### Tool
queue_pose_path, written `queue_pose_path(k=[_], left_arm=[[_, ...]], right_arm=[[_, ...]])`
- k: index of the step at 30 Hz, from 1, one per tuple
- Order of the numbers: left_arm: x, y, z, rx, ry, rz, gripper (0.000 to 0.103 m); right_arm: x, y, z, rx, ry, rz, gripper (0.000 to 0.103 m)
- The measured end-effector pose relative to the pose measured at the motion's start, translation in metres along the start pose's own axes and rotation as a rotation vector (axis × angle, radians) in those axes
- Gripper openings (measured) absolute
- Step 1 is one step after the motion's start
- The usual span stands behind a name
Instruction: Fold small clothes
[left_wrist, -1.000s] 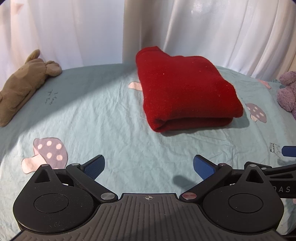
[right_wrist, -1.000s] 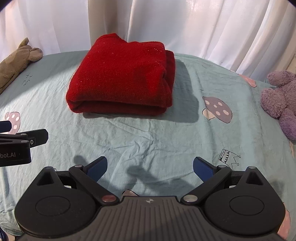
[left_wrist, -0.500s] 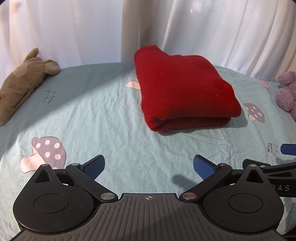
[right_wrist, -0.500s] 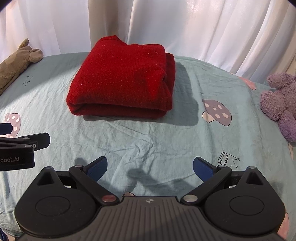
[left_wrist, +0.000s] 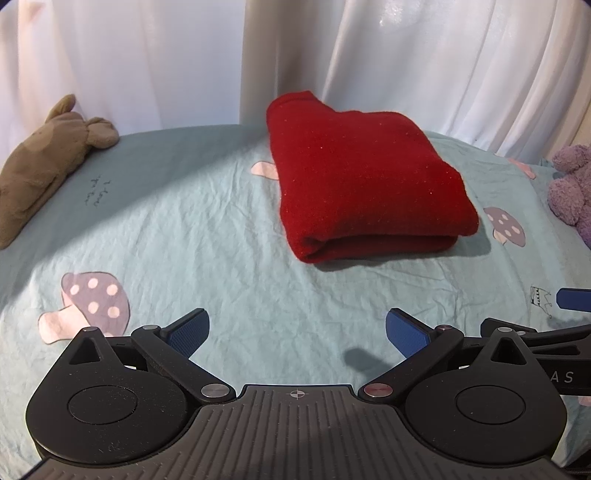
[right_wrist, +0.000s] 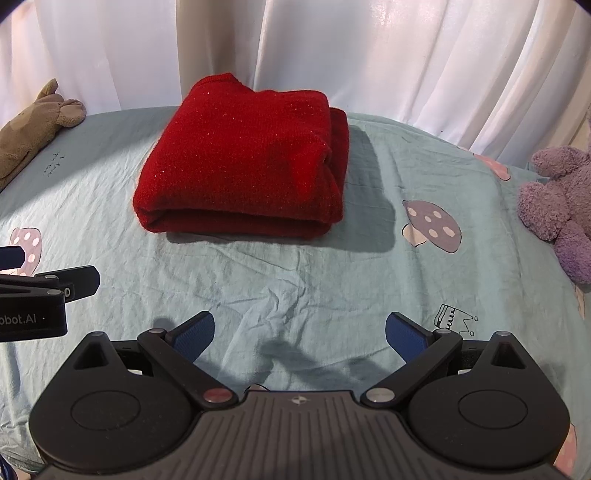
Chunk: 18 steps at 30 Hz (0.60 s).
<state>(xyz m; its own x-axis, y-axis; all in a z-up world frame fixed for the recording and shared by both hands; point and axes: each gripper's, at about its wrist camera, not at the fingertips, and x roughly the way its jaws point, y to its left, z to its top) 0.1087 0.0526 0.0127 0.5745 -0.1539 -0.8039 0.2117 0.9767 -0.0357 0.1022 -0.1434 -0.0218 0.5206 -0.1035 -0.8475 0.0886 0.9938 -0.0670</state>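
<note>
Now both my left fingers (left_wrist: 294, 329) and right fingers (right_wrist: 299, 331) are spread apart and hold nothing. Ahead of them, well apart, the red sweater (right_wrist: 243, 162) lies folded on the bed sheet (right_wrist: 295, 280). It looks soft, thick, light; I would pinch a corner through all layers.

Folded red garment (left_wrist: 365, 177) on bedsheet (left_wrist: 192, 236)

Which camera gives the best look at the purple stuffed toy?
The right wrist view: the purple stuffed toy shows much of its fuzzy body on the sheet's right side. The left wrist view catches only a smaller part of it at the right edge.
</note>
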Motion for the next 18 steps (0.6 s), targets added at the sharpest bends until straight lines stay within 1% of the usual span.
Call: queue_pose_path(k=[18], left_arm=[[-0.0022,-0.0008,0.0027,0.0,-0.008,-0.001,0.103]], right_arm=[[-0.0016,0.0002,0.0017,0.0,-0.013,-0.005,0.099]])
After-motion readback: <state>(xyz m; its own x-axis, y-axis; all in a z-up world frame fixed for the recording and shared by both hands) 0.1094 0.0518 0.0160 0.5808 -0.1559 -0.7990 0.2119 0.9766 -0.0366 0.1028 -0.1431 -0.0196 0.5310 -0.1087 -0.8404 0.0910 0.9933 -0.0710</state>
